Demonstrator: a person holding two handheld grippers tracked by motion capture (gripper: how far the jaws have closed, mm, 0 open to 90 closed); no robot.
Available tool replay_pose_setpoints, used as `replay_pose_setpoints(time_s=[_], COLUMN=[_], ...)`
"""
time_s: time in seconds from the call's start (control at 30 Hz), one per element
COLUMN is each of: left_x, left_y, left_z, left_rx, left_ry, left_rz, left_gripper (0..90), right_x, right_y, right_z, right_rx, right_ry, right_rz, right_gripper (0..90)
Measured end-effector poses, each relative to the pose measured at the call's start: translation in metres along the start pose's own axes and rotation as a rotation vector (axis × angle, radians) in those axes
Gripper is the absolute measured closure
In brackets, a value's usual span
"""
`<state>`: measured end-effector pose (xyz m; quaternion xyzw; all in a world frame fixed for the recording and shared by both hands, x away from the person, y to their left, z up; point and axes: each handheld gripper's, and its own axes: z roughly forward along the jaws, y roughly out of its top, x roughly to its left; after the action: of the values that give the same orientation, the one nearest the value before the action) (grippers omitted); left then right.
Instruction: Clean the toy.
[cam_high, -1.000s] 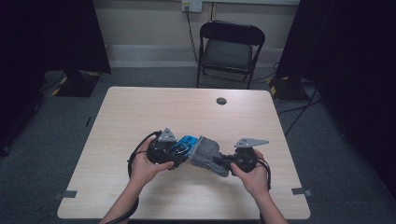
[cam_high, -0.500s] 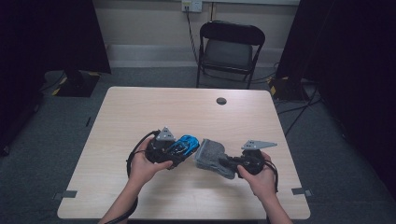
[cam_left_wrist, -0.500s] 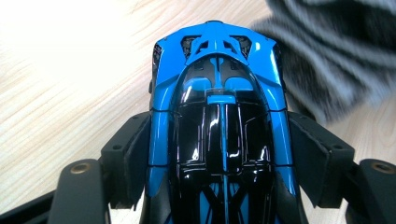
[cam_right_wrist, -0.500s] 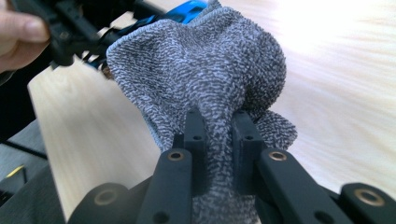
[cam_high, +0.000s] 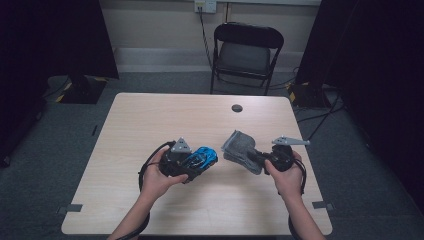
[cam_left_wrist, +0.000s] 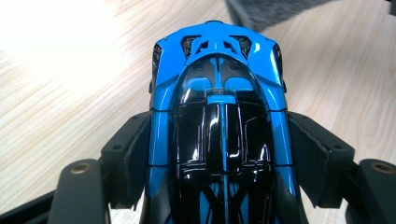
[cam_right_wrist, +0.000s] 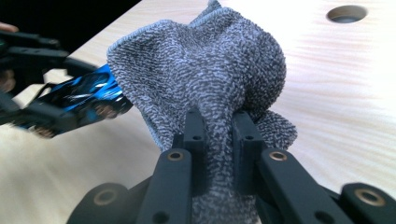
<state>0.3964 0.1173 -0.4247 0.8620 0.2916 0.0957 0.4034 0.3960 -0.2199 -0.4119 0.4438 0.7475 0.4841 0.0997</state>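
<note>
1. Grey terry cloth (cam_right_wrist: 205, 70) is bunched up in your right tool (cam_right_wrist: 219, 126), jaws pinched nearly shut on a fold of it, the rest ballooning out past the tips.

2. What just changed: a second ago that cloth was pressed right up against the blue toy car (cam_high: 199, 158). Now your right hand (cam_high: 286, 175) has pulled away to the side, and there's a clear strip of bare counter (cam_high: 165, 115) between cloth and car in the high view.

3. My read: that looks like the end of a wiping pass, or a break between passes. Can't tell from here whether the car's done; the shiny roof looks clean enough in the left gripper view.

4. Your left tool (cam_left_wrist: 219, 154) hasn't budged. Its jaws stand wide, but that's just because the pads clamp both flanks of the car's body, nose pointing away from the camera. Solid grip, car sitting straight between them.

5. Where things sit: car is held just over the counter, left of centre on your side, nose aimed toward the cloth. Cloth hangs near it, to the right, not touching.

6. If you want another pass, you'd have to bring the cloth back across that gap.
</note>
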Motion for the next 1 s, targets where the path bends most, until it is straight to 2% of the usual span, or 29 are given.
replay_pose_setpoints(time_s=[0.2,0.37,0.67,1.0], left_x=[-0.004,-0.008,-0.017,-0.024], left_y=[0.001,0.002,0.007,0.010], left_z=[0.003,0.006,0.006,0.006], left_rx=[0.005,0.011,0.006,0.003], left_ry=[-0.018,-0.036,-0.057,-0.077], left_rz=[0.015,0.023,0.050,0.069], left_gripper=[28.4,28.4,28.4,28.4], right_x=[-0.001,0.002,0.012,0.020], right_y=[0.007,0.014,0.023,0.022], right_z=[0.011,0.023,0.043,0.057], right_rx=[0.005,0.012,0.030,0.053], right_ry=[-0.013,-0.024,-0.012,0.016], right_rz=[0.014,0.002,-0.009,-0.017], right_gripper=[79.6,79.6,79.6,79.6])
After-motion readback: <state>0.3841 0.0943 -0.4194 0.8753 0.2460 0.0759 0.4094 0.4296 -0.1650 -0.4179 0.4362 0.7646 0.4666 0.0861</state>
